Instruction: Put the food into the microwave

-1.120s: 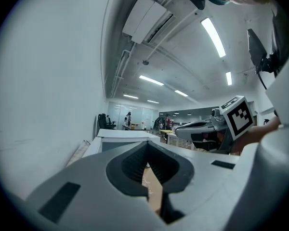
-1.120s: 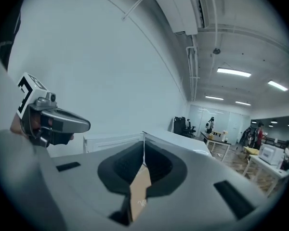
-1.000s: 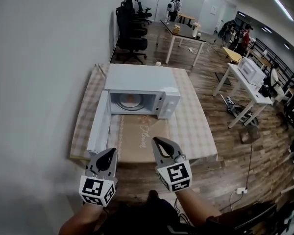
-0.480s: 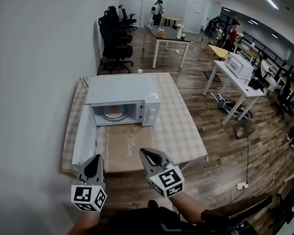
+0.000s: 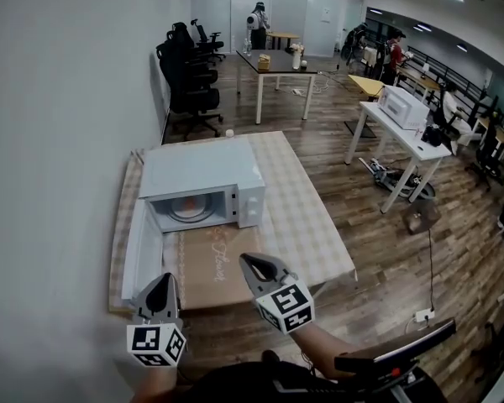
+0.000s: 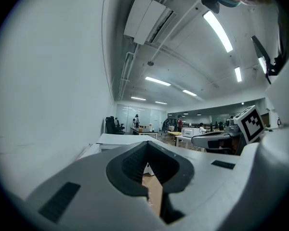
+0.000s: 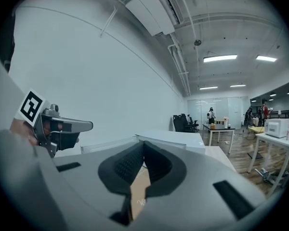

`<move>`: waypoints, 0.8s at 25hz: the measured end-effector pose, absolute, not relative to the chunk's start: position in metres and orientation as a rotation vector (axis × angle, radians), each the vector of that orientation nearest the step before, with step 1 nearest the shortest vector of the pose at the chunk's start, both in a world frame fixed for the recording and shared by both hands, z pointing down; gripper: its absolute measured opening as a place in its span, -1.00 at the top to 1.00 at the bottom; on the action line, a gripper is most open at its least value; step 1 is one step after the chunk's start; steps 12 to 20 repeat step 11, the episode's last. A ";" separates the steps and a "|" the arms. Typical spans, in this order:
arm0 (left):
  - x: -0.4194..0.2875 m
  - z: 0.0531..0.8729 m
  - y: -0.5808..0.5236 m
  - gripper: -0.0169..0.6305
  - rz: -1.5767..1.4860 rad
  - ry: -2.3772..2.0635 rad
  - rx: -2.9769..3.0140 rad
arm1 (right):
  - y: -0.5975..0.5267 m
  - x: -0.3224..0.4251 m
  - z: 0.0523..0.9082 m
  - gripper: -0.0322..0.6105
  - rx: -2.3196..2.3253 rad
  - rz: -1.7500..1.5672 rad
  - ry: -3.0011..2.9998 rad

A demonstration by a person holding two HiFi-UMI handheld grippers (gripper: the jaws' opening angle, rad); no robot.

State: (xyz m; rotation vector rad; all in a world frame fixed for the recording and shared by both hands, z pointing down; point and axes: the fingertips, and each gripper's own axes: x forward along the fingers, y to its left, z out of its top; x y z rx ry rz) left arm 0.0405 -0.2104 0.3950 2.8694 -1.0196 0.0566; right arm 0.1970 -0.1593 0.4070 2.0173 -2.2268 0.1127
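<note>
The white microwave [image 5: 197, 168] stands on the checked table [image 5: 307, 217] with its door [image 5: 139, 250] swung open to the left. Something orange, the food [image 5: 187, 204], lies on the turntable inside. My left gripper [image 5: 163, 282] hangs shut and empty at the table's near edge, below the open door. The right gripper [image 5: 250, 264] is shut too, holding nothing, over the near edge of the brown mat [image 5: 210, 263]. In the left gripper view the jaws [image 6: 147, 143] meet at their tips, and the right gripper view shows its jaws [image 7: 143, 143] doing the same.
A plain wall [image 5: 59, 141] runs close along the left. Black office chairs [image 5: 189, 74] stand behind the table. White desks [image 5: 403, 128], one bearing another microwave [image 5: 401, 106], sit to the right on the wooden floor, with people far back.
Both grippers have drawn back a little from the microwave toward the table's near edge, and the head view has shifted. The jaws stay shut.
</note>
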 end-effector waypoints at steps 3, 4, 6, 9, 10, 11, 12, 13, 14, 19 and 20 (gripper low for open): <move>0.042 0.399 -0.211 0.92 0.055 -1.029 2.845 | -0.161 0.204 0.401 0.88 2.023 0.095 -2.226; 0.043 0.402 -0.212 0.92 0.055 -1.031 2.835 | -0.162 0.207 0.400 0.88 2.025 0.090 -2.225; 0.045 0.407 -0.213 0.92 0.064 -1.031 2.828 | -0.164 0.213 0.399 0.88 2.035 0.087 -2.224; 0.047 0.409 -0.213 0.92 0.072 -1.030 2.834 | -0.164 0.218 0.399 0.88 2.060 0.090 -2.226; 0.048 0.409 -0.213 0.92 0.072 -1.029 2.835 | -0.163 0.220 0.399 0.88 2.069 0.096 -2.225; 0.049 0.408 -0.213 0.92 0.070 -1.028 2.836 | -0.163 0.221 0.399 0.88 2.079 0.103 -2.224; 0.049 0.408 -0.213 0.92 0.070 -1.028 2.836 | -0.163 0.221 0.399 0.88 2.079 0.103 -2.224; 0.049 0.408 -0.213 0.92 0.070 -1.028 2.836 | -0.163 0.221 0.399 0.88 2.079 0.103 -2.224; 0.049 0.408 -0.213 0.92 0.070 -1.028 2.836 | -0.163 0.221 0.399 0.88 2.079 0.103 -2.224; 0.049 0.408 -0.213 0.92 0.070 -1.028 2.836 | -0.163 0.221 0.399 0.88 2.079 0.103 -2.224; 0.049 0.408 -0.213 0.92 0.070 -1.028 2.836 | -0.163 0.221 0.399 0.88 2.079 0.103 -2.224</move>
